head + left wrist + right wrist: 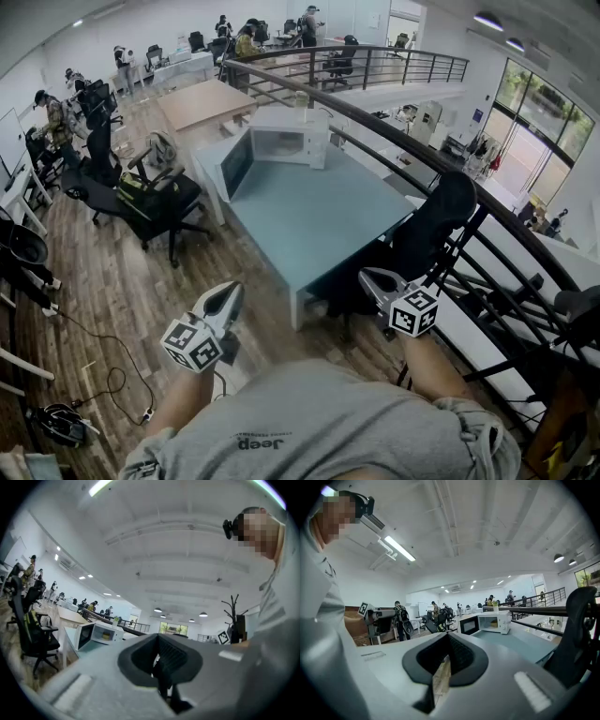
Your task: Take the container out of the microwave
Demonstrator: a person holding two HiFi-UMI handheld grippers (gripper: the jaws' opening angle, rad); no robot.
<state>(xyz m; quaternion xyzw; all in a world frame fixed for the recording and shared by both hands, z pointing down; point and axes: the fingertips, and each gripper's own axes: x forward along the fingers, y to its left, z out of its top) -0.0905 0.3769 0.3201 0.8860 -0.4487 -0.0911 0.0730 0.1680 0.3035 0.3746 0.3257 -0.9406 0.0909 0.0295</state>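
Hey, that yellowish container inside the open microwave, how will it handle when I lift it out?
The container looks small and low within the microwave cavity, so it is probably light and unlikely to tip. It is too distant to judge stiffness or slipperiness, so grip gently.

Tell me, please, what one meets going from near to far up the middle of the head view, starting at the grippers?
The left gripper and right gripper side by side → blue-grey table → white microwave, door open → wooden table → people at the far desks.
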